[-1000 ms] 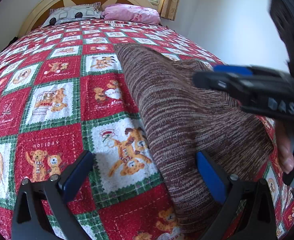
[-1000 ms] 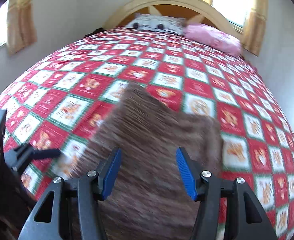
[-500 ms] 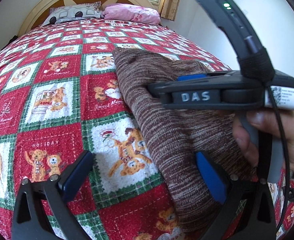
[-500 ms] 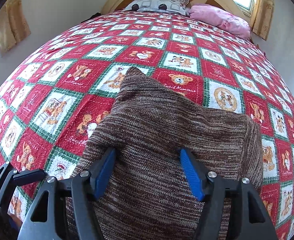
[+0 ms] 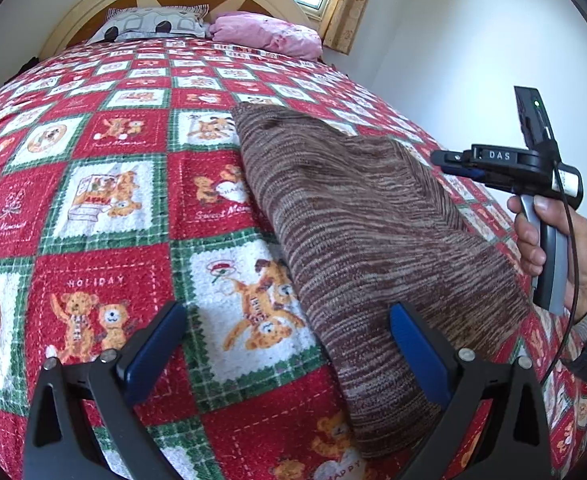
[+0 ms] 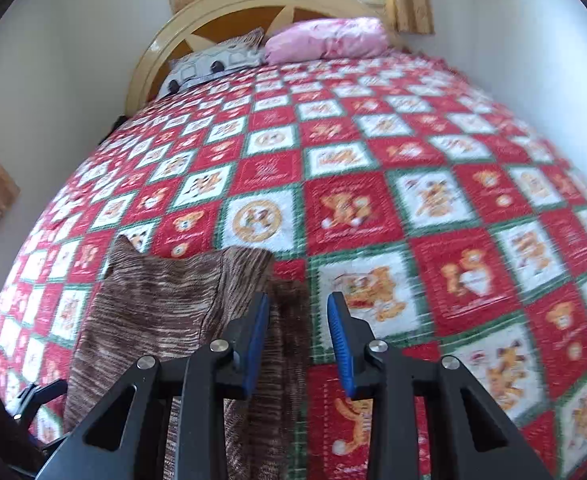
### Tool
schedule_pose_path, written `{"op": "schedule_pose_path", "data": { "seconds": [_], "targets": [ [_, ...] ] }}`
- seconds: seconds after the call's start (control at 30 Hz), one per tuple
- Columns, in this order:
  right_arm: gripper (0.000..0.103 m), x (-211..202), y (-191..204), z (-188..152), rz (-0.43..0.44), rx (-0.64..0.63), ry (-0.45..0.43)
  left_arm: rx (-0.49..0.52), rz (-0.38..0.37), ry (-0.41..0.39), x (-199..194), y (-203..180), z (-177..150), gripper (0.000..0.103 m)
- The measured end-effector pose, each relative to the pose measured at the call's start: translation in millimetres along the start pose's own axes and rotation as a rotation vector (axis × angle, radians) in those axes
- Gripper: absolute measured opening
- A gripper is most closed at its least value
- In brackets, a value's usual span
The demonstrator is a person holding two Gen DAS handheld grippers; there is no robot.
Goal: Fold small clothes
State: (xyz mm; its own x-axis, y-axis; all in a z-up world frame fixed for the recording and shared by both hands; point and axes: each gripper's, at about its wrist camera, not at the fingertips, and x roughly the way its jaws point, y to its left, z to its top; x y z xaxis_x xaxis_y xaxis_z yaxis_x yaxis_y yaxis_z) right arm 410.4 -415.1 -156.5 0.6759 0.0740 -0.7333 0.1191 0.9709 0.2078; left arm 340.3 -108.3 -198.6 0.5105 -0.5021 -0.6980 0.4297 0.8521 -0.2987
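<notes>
**Soft knit on the bed: grab the edge, not the middle**

The brown knit garment point(image 5: 365, 240) lies flat on the red teddy-print quilt point(image 5: 105, 208), near the foot of the bed, w/ its long side running toward the pillows point(image 5: 153, 26).

Your left claw point(image 5: 285, 348) stands wide open, nothing in it; its right pad hangs over the knit's near part, the left pad over bare quilt. Your right claw point(image 6: 298, 344) is closing, jaws narrowed but w/ a clear gap. The knit's right-hand edge shows below, between the pads, but they don't press on it. In the left wrist view that claw sits off the garment's right side, your hand point(image 5: 549, 240) on the handle.

Handling, as a judgement: light, limp, stretchy knit. It'll sag and bunch if lifted by one point, and the loose weave may snag. Take a corner or hem edge, pinch both layers if doubled, and keep the other claw on the opposite corner so the fold lands square.
</notes>
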Motion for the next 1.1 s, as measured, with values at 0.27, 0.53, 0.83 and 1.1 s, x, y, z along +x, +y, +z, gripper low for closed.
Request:
{"op": "schedule_pose_path", "data": {
  "seconds": [0.27,0.53,0.83,1.1],
  "targets": [
    [0.003,31.6,11.3,-2.1,0.135,0.048,0.069,0.002,0.005,0.005,1.3,0.6,0.8,0.103],
    [0.003,18.6,-11.7,-8.0,0.067,0.091,0.047,0.023,0.018,0.005,2.5,-2.4,0.8,0.103],
    [0.061,-15.2,-8.2,-18.9,0.148,0.131,-0.006,0.024,0.015,0.004,0.2,-0.8,-0.5,0.103],
    [0.004,-21.0,15.7,-63.5,0.086,-0.005,0.098,0.054,-0.023,0.003,-5.0,-6.6,-4.4,0.103]
  ]
}}
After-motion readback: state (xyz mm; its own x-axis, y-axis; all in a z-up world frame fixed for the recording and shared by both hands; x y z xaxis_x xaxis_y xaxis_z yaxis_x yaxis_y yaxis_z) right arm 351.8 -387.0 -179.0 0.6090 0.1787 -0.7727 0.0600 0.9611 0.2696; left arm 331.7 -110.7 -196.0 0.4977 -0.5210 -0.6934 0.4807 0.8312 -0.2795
